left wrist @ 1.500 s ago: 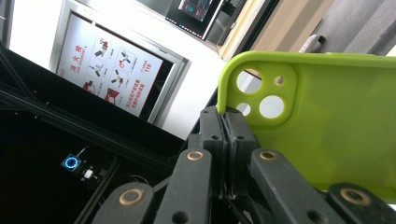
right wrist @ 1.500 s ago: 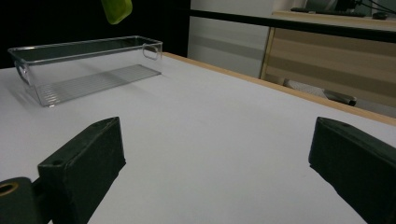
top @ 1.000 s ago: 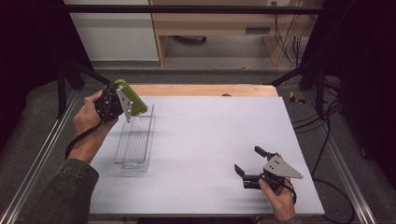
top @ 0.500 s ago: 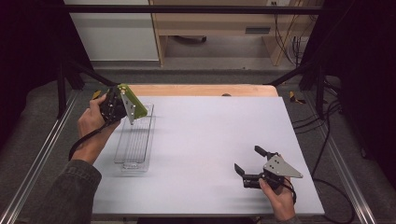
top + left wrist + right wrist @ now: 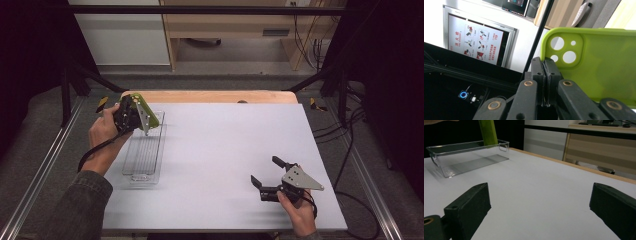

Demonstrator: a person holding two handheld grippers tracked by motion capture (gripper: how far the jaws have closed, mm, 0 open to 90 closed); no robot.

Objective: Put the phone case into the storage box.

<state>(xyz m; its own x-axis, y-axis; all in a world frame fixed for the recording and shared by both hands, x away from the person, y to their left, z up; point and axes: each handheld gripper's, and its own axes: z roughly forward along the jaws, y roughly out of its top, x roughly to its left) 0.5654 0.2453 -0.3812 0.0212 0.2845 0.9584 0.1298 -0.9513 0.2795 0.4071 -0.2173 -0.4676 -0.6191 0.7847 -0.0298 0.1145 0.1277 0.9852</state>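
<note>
Presently the left gripper, upper left of the high view, is clamped on the green phone case above the clear bin; placement remains. Right gripper gapes empty.

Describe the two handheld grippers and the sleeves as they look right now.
The left gripper and the right gripper are black, each with two blocky jaws on linked arms with brass-coloured pivot pins and a grey three-cornered plate on top. A black cable trails from each. The left forearm wears a dark grey-green sleeve.
</note>
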